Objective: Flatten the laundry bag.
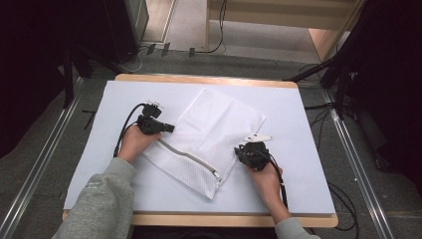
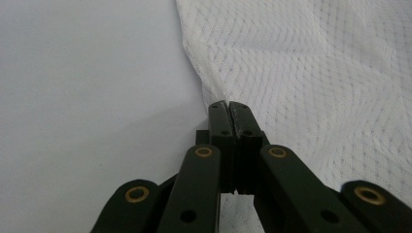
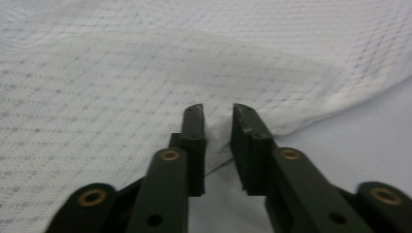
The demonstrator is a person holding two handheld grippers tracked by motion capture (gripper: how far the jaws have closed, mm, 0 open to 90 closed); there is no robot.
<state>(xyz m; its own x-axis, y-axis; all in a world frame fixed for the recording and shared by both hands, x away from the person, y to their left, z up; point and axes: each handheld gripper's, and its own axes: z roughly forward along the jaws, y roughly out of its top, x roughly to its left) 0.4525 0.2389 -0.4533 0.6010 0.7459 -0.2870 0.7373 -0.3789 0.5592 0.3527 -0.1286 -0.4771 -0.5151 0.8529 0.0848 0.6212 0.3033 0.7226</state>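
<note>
A white mesh bag (image 1: 211, 130) with a grey zipper (image 1: 188, 158) lies slanted on the white table cover (image 1: 298, 189). My left gripper (image 1: 170, 128) is at the bag's left edge. In the left gripper view its jaws (image 2: 228, 104) are pressed together right on the hem of the mesh (image 2: 316, 73). My right gripper (image 1: 241, 149) is at the bag's right edge, near the lower corner. In the right gripper view its jaws (image 3: 217, 114) stand a narrow gap apart, and a raised fold of the bag's edge (image 3: 121, 73) fills that gap.
The cover sits on a wooden table whose front edge (image 1: 199, 219) is by the person's sleeves. Metal rails (image 1: 35, 169) run along both sides. Cables (image 1: 343, 199) and dark stands (image 1: 343, 74) lie on the floor around the table.
</note>
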